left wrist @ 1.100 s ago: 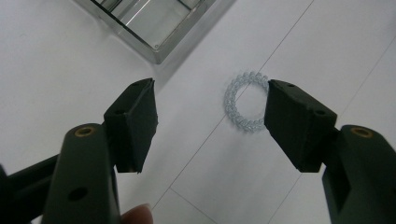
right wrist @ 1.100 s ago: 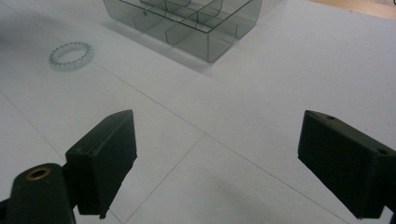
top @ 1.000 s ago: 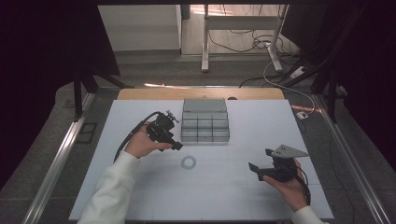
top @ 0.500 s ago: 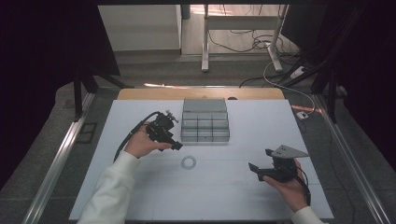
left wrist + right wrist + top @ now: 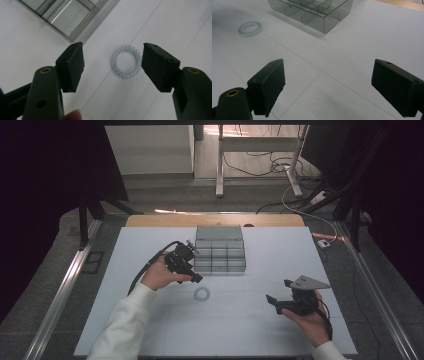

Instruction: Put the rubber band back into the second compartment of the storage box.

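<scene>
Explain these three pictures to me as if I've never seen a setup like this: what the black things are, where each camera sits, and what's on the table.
A person sits at a white table and holds a hand tool in each hand; each tool has two black jaws that pinch like tongs. The high view looks down from above: the left gripper is at the left, the right gripper at the right. The other two pictures come from small cameras riding on the tools, looking out between their own jaws.

On the table lie a small clear coiled hair tie and a grey see-through compartment box behind it. The left gripper view looks straight down on the hair tie between its spread jaws. Both grippers are open and hold nothing; the right one waits off to the side.
</scene>
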Available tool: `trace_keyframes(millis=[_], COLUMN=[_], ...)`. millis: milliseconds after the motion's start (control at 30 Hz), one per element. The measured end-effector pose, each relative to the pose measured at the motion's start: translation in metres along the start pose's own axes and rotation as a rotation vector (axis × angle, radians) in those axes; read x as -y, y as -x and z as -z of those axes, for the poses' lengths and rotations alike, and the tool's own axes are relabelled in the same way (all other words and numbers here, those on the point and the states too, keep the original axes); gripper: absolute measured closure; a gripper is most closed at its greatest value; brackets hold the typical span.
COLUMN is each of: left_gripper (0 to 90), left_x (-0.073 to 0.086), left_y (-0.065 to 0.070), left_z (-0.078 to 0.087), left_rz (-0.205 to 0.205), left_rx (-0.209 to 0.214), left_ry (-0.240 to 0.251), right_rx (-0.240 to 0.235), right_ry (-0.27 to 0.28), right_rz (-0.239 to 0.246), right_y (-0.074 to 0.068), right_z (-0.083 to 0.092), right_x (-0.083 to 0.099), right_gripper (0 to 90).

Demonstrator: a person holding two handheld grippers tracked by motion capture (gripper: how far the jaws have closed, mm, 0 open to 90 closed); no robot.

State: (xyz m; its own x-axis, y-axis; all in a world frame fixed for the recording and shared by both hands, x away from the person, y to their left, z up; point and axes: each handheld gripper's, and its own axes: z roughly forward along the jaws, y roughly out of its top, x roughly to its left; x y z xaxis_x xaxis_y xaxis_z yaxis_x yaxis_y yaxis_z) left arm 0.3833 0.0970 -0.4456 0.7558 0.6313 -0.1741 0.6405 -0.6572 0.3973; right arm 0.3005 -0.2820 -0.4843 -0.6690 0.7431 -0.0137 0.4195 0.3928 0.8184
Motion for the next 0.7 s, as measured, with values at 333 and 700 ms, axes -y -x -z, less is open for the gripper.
trace_keyframes(millis=[333,700], left_gripper=[34.4,34.3], left_x=[-0.006,0.001], left_y=[0.005,-0.001], left_z=[-0.008,-0.015], left_rz=[-0.023,0.001], left_rx=[-0.002,-0.001], left_ry=[-0.029,-0.046], right_rx=[0.001,0.002], right_ry=[0.0,-0.004], right_rz=[0.002,0.004], right_y=[0.0,0.0], right_z=[0.0,-0.001], right_x=[0.0,0.0], right_gripper=[12.6,12.6])
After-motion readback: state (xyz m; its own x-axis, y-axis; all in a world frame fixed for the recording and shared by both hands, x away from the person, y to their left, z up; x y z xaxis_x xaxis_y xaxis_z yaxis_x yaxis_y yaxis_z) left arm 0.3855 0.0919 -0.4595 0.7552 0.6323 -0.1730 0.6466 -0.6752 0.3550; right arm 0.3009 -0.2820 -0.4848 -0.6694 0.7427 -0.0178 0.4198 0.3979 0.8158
